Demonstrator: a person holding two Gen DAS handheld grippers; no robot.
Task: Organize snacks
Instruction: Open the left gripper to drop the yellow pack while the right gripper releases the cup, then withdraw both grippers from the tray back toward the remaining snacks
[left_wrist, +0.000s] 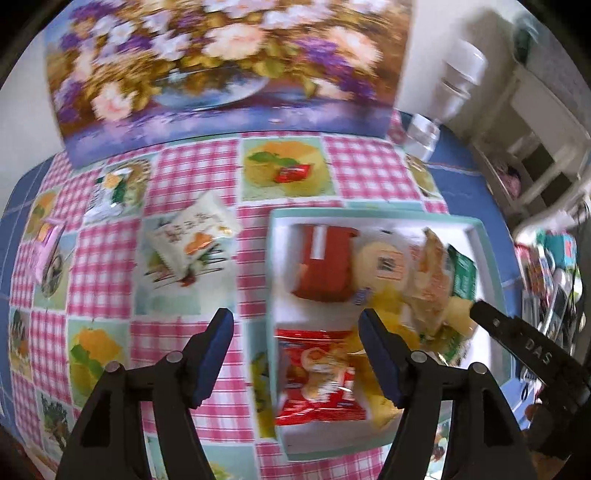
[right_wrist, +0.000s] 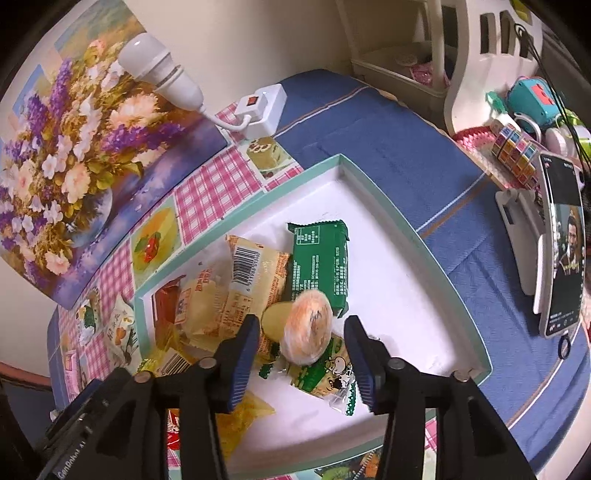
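**Sorting snacks into the teal-rimmed tray**

Looking through the left wrist view: left gripper (left_wrist: 295, 325) hangs over the tray's near-left edge, fingers spread wide, nothing between them. The tray (left_wrist: 369, 214), teal rim and white floor, sits on a pink checked tablecloth (left_wrist: 107, 266). Open cloth lies left of the tray. Four loose packets lie out there: a white pouch (left_wrist: 194, 232) with orange print, a silver-white one (left_wrist: 105, 201), a pink one (left_wrist: 46, 240) near the table edge, and a small red one (left_wrist: 291, 172) beyond the tray. Inside the tray: a red box (left_wrist: 325, 264), a red packet (left_wrist: 319, 373), and a blurred pile of yellow and green wrappers. A black tool marked "DAS" (left_wrist: 532, 350) enters from the right.

Right wrist view: right gripper (right_wrist: 301, 354) hovers above the tray, fingers spread, gripping nothing. Between them lies a round orange-topped bun (right_wrist: 306, 326) in clear wrap. A green packet (right_wrist: 319, 267) shows small print, unreadable; a yellow packet (right_wrist: 255, 273) carries a barcode. The tray's right half is bare white floor. A floral picture (right_wrist: 66, 166) leans against the wall; a phone (right_wrist: 563, 243) stands at right.
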